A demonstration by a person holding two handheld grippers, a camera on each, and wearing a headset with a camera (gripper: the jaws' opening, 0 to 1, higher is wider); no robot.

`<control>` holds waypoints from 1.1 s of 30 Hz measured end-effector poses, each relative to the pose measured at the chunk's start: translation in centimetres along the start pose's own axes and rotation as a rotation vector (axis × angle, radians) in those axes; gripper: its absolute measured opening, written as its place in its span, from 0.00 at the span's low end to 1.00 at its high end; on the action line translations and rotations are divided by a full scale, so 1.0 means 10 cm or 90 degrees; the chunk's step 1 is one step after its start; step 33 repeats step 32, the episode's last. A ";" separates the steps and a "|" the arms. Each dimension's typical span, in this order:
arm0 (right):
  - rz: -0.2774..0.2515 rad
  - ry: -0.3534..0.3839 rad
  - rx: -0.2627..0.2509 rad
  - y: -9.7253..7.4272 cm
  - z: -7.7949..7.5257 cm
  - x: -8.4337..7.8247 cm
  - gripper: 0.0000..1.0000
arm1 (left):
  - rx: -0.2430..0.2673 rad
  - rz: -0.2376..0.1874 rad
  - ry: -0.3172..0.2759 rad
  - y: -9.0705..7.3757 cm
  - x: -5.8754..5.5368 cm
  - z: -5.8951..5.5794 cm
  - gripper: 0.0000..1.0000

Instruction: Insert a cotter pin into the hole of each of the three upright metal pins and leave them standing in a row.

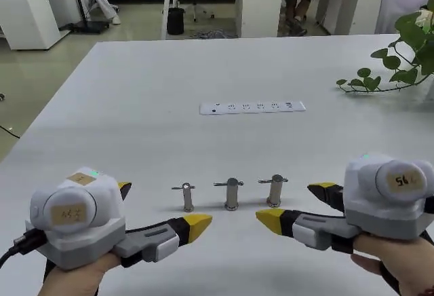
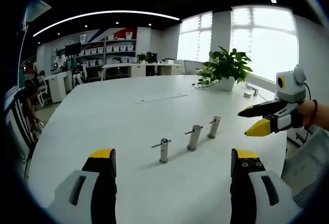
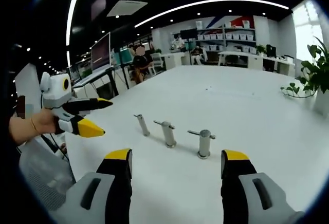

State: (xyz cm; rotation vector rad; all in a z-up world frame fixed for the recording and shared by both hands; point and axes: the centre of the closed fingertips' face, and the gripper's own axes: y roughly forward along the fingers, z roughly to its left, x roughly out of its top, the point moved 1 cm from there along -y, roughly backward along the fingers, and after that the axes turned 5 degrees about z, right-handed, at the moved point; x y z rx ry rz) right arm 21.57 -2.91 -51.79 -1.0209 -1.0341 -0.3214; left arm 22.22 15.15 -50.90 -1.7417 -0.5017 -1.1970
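3 metal pins (image 1: 232,195) stand in a row on the table (image 1: 135,106), each with a cotter pin (image 1: 224,184) across its top. The left gripper (image 1: 163,204) at 7 o'clock of the pins and the right gripper (image 1: 293,203) at 5 o'clock both have their jaws spread and empty. The right gripper's sticker (image 1: 403,180) seems to read "56". The left gripper's label (image 1: 70,212) is blurred. A power strip (image 1: 252,107) lies at 12 o'clock.

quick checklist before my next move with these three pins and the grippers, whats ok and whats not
1. left pin upright, cotter pin through its top: ok
2. middle pin upright, cross pin in: ok
3. right pin upright, cross pin in: ok
4. three pins in a row, apart from each other: ok
5. left gripper and right gripper open, holding nothing, clear of the pins: ok
6. each cotter pin pushed fully home: cannot tell, too small
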 end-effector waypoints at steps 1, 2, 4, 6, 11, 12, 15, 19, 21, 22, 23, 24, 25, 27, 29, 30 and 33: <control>-0.005 0.004 0.001 -0.01 0.02 0.00 0.68 | 0.002 0.000 0.000 -0.01 0.00 0.00 0.92; -0.008 0.006 0.002 -0.01 0.03 0.00 0.68 | 0.003 -0.001 0.001 -0.02 0.00 0.00 0.92; -0.010 0.004 0.000 0.00 0.06 0.00 0.68 | 0.004 -0.003 -0.002 -0.03 0.00 0.00 0.93; -0.007 -0.010 -0.010 0.00 0.06 -0.02 0.67 | 0.006 -0.004 -0.005 -0.04 0.01 0.00 0.93; -0.010 -0.011 -0.008 -0.01 0.09 -0.02 0.67 | 0.007 -0.010 -0.008 -0.07 0.04 -0.01 0.93; -0.010 -0.006 -0.008 0.00 0.09 -0.03 0.67 | 0.007 -0.009 -0.007 -0.08 0.04 -0.01 0.93; 0.001 -0.006 -0.015 0.00 0.08 -0.10 0.67 | 0.007 -0.003 -0.003 -0.09 0.03 -0.02 0.93; -0.009 0.005 -0.015 -0.03 0.09 -0.09 0.67 | 0.006 -0.005 -0.002 -0.11 0.04 -0.04 0.93; -0.012 0.002 -0.019 -0.04 0.08 -0.08 0.67 | 0.006 -0.003 -0.001 -0.11 0.03 -0.03 0.93; -0.012 -0.001 -0.022 -0.04 0.08 -0.08 0.67 | 0.007 -0.003 0.001 -0.12 0.04 -0.04 0.93; -0.010 -0.004 -0.024 -0.04 0.08 -0.08 0.67 | 0.008 -0.006 0.005 -0.12 0.04 -0.04 0.93; -0.010 -0.005 -0.023 -0.04 0.08 -0.07 0.67 | 0.008 -0.006 0.005 -0.13 0.04 -0.04 0.93; -0.010 -0.003 -0.023 -0.04 0.08 -0.07 0.67 | 0.008 -0.004 0.005 -0.13 0.04 -0.04 0.93; -0.015 0.009 -0.020 -0.05 0.09 -0.06 0.67 | 0.008 0.001 0.004 -0.13 0.03 -0.04 0.93; -0.032 0.025 -0.017 -0.05 0.10 -0.01 0.69 | 0.009 0.002 0.004 -0.13 0.02 -0.03 0.93; -0.044 0.034 -0.012 -0.06 0.12 0.02 0.70 | 0.010 0.002 0.004 -0.14 0.01 -0.03 0.93; -0.051 0.031 -0.015 -0.06 0.12 0.04 0.70 | 0.011 0.003 0.004 -0.14 0.01 -0.02 0.93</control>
